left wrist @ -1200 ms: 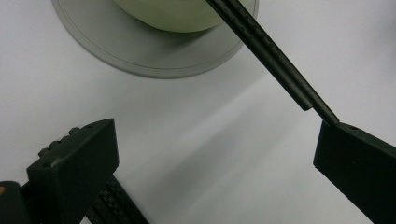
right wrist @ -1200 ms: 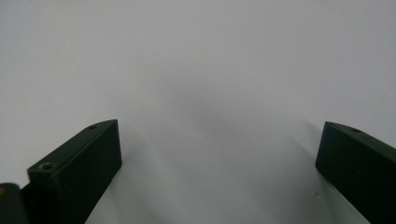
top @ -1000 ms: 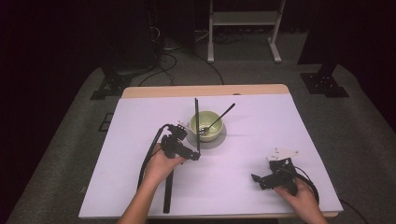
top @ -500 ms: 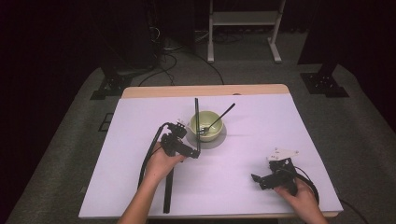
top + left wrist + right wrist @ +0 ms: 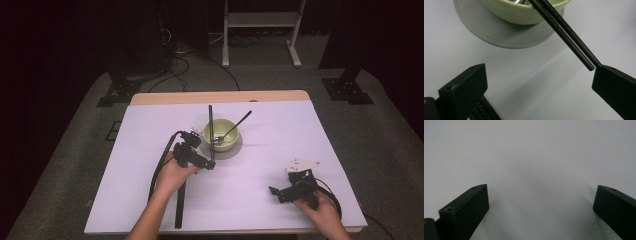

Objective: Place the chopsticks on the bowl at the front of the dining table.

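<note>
A pale green bowl (image 5: 221,134) sits on a grey saucer (image 5: 235,150) near the middle of the white table (image 5: 300,135). A pair of black chopsticks (image 5: 211,131) lies across the bowl's rim, pointing toward me. A black-handled utensil (image 5: 239,124) leans in the bowl. My left gripper (image 5: 202,161) is open just left of the saucer. In the left gripper view the chopsticks' (image 5: 566,32) near ends lie right at the right jaw of my left gripper (image 5: 539,75), below the bowl (image 5: 524,12). My right gripper (image 5: 278,194) rests open low over bare table at the front right (image 5: 541,195).
A long black strip (image 5: 179,202) lies on the table under my left forearm, running to the front edge. Cables trail from both grippers. Beyond the table's far edge stand a white frame (image 5: 260,20) and black stand bases on carpet.
</note>
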The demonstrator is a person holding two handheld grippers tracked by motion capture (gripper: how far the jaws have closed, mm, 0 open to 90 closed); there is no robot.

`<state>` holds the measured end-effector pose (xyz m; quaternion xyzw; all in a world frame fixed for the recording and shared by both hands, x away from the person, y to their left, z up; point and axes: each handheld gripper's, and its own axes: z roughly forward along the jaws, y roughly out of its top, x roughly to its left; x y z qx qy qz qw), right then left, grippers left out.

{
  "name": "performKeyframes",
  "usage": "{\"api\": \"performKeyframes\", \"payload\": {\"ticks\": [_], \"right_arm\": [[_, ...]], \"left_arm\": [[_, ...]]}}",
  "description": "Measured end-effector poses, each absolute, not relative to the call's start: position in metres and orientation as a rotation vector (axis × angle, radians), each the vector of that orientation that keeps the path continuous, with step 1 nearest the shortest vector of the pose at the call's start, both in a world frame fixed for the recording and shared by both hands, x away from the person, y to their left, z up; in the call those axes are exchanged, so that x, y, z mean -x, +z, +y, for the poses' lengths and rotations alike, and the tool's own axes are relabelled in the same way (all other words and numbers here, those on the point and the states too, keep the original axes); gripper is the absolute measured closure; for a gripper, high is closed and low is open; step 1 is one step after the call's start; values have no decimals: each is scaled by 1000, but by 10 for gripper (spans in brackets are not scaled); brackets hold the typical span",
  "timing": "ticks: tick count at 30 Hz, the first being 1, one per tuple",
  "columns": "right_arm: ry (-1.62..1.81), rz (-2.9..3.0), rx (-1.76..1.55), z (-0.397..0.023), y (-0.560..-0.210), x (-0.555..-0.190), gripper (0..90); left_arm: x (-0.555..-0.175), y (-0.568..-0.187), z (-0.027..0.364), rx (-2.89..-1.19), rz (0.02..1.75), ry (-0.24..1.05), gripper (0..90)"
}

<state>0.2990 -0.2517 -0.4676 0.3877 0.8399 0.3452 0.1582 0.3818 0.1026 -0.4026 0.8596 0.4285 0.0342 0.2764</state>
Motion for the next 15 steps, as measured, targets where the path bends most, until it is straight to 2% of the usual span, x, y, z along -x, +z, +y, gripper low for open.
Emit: {"api": "performKeyframes", "payload": {"ticks": [15], "right_arm": [[987, 2402, -1107, -252, -468, -299, 0]], "left_arm": [[-372, -395, 104, -2309, 1120, 92, 0]]}}
